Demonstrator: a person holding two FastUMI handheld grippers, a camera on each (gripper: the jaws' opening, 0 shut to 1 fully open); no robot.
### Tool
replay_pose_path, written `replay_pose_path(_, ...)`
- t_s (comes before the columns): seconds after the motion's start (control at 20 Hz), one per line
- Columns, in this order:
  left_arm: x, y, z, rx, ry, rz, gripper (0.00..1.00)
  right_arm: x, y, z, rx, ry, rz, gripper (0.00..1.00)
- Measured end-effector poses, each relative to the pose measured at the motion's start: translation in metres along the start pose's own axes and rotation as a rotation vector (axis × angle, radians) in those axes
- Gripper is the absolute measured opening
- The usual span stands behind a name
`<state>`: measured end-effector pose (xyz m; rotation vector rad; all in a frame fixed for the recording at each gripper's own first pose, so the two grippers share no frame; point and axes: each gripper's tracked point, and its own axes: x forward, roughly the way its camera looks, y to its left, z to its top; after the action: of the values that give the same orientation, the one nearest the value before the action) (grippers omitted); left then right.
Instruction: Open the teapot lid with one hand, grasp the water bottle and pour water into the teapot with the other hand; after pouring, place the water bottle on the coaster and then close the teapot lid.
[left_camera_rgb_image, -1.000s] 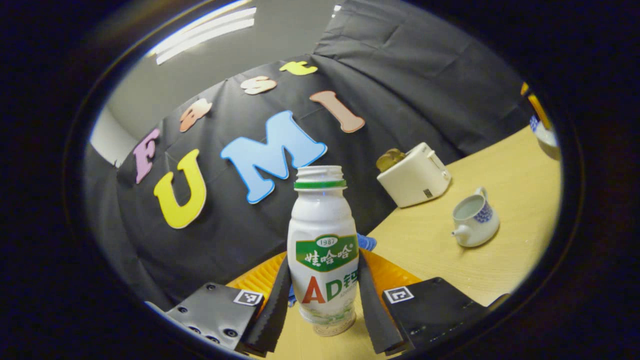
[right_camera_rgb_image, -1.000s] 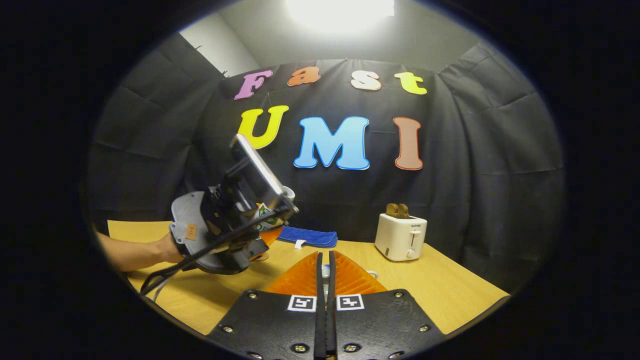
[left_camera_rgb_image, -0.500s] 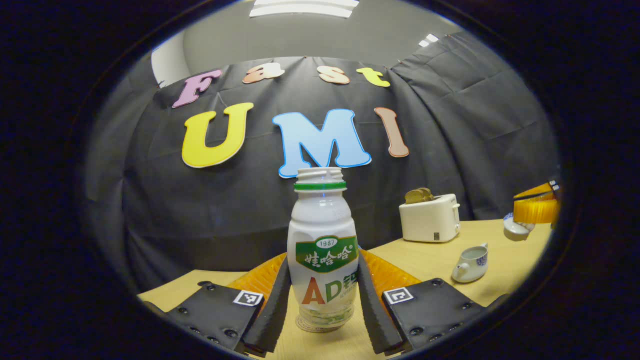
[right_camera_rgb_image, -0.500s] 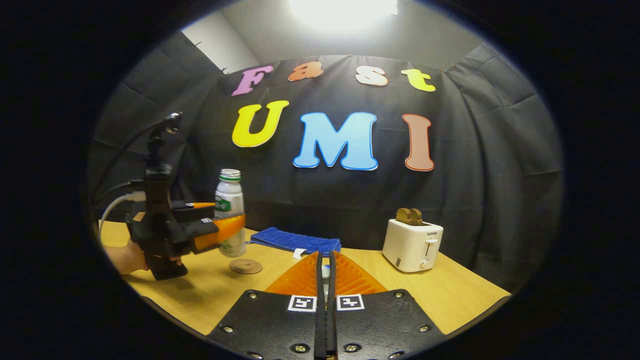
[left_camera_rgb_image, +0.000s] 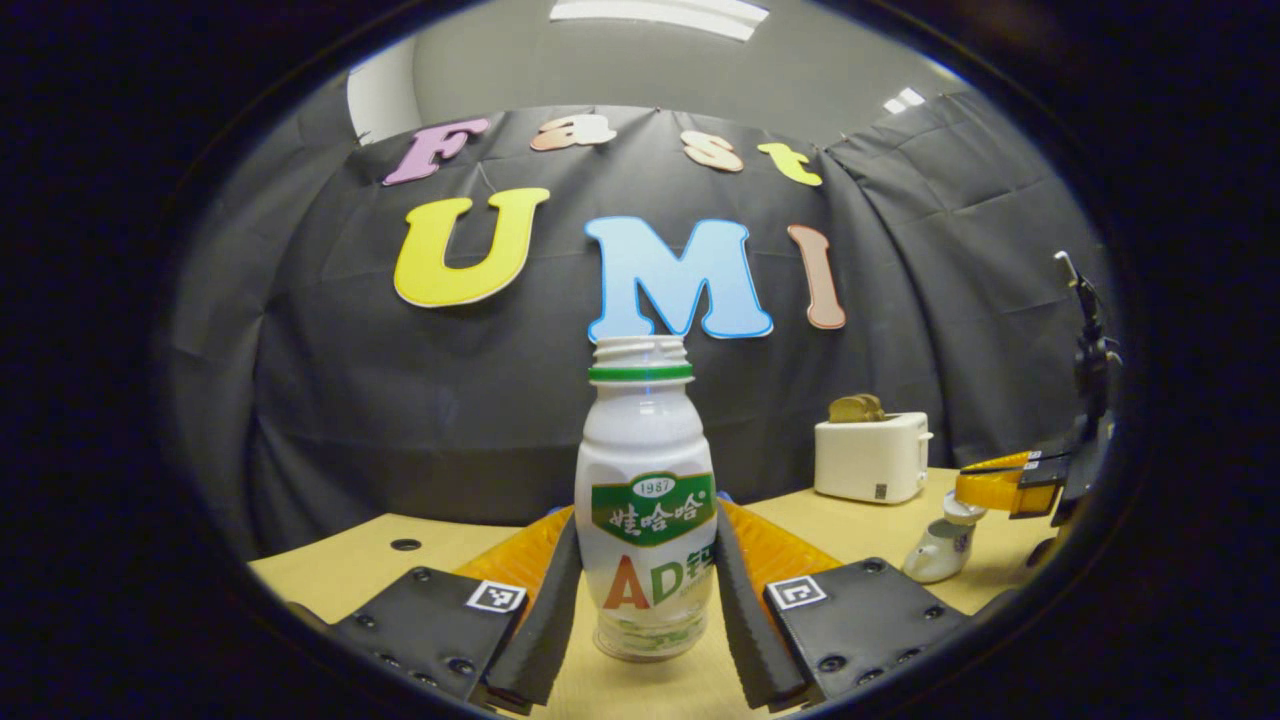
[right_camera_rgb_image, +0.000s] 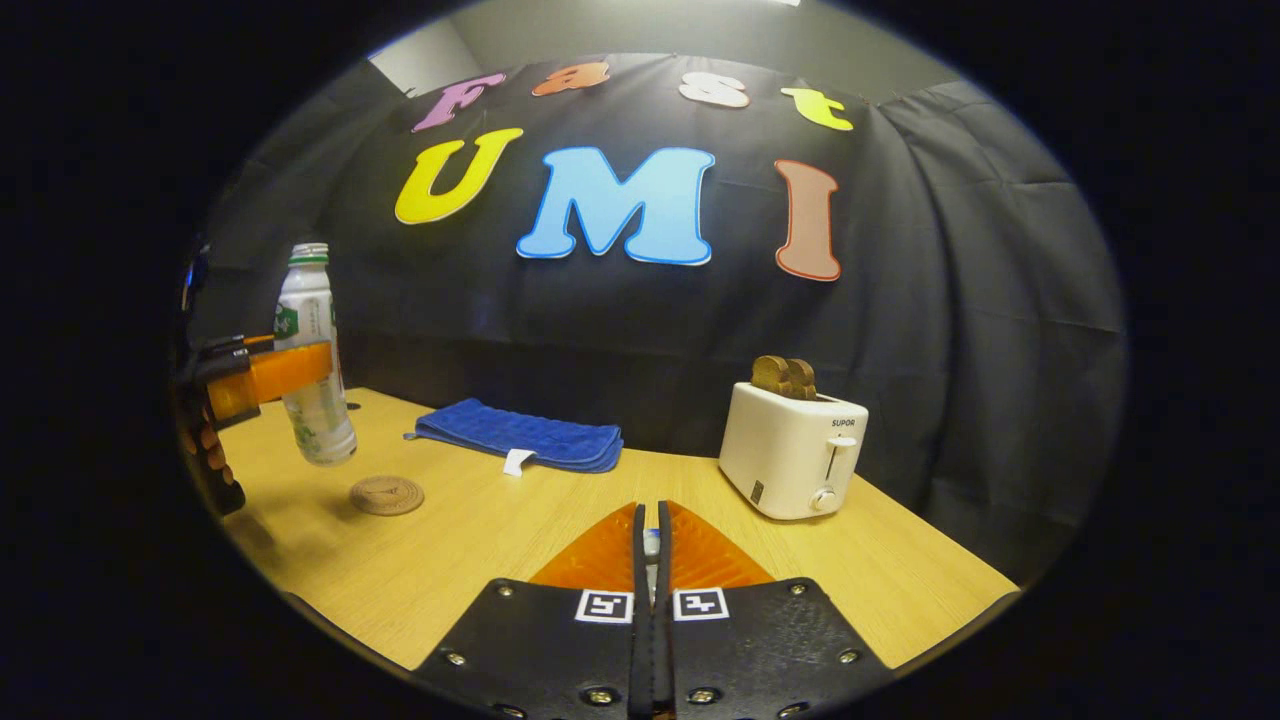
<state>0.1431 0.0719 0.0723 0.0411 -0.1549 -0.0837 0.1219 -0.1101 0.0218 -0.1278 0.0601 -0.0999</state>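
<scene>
Both jaws of the left gripper (left_camera_rgb_image: 645, 610) still pinch the water bottle (left_camera_rgb_image: 646, 500), now upright above the coaster (right_camera_rgb_image: 386, 495), so pouring looks finished; the right gripper (right_camera_rgb_image: 650, 545) stays pressed together.

Coaster (right_camera_rgb_image: 386, 495) lies left of cloth (right_camera_rgb_image: 520, 437); toaster (right_camera_rgb_image: 793, 450) stands right.

— What sort of place are we looking at?
— A recording booth posing as a kitchen: black cloth (right_camera_rgb_image: 950, 300) is hanging behind a wooden counter (right_camera_rgb_image: 480, 540).
— What is suggesting a kitchen?
— A toaster (right_camera_rgb_image: 793, 448) is holding bread, and a blue towel (right_camera_rgb_image: 515, 433) is lying nearby.
</scene>
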Motion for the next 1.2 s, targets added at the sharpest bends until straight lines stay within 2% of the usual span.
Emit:
replay_pose_path(0.2, 0.003, 0.003, -0.016, -0.01, 0.039, 0.01, 0.77, 0.01, 0.001, -0.014, 0.005, 0.026, 0.005, 0.0)
replay_pose_path(0.25, 0.003, 0.002, -0.019, -0.016, 0.047, 0.005, 0.77, 0.01, 0.001, -0.015, 0.013, 0.03, 0.007, 0.0)
replay_pose_path(0.3, 0.005, 0.001, -0.019, -0.017, 0.052, 0.007, 0.73, 0.011, 0.003, -0.018, 0.026, 0.036, 0.014, 0.0)
replay_pose_path(0.5, 0.005, 0.002, -0.023, -0.012, 0.065, 0.013, 0.77, 0.012, 0.003, -0.024, 0.052, 0.047, 0.02, 0.0)
replay_pose_path(0.65, 0.007, 0.002, -0.025, -0.017, 0.07, 0.009, 0.76, 0.006, -0.003, -0.016, 0.073, 0.02, 0.005, 0.13)
replay_pose_path(0.75, 0.019, 0.007, -0.023, -0.011, 0.074, 0.006, 0.73, -0.009, -0.003, 0.006, 0.085, -0.054, 0.016, 0.5)
replay_pose_path(0.8, 0.025, 0.008, -0.025, -0.021, 0.084, -0.002, 0.75, -0.014, -0.004, 0.01, 0.083, -0.071, 0.012, 0.56)
replay_pose_path(0.85, 0.031, 0.007, -0.031, -0.032, 0.104, -0.011, 0.77, -0.017, -0.006, 0.011, 0.082, -0.083, 0.013, 0.73)
replay_pose_path(0.9, 0.038, 0.006, -0.036, -0.036, 0.119, -0.02, 0.77, -0.018, -0.007, 0.013, 0.088, -0.091, 0.012, 0.73)
replay_pose_path(1.0, 0.047, 0.004, -0.045, -0.004, 0.142, -0.028, 0.69, -0.019, -0.006, 0.014, 0.096, -0.091, 0.015, 0.73)
replay_pose_path(1.1, 0.053, 0.002, -0.053, -0.012, 0.145, -0.038, 0.77, -0.018, -0.003, 0.013, 0.085, -0.085, 0.022, 0.73)
replay_pose_path(1.2, 0.056, -0.002, -0.068, -0.03, 0.179, -0.042, 0.77, -0.018, -0.001, 0.01, 0.07, -0.076, 0.029, 0.73)
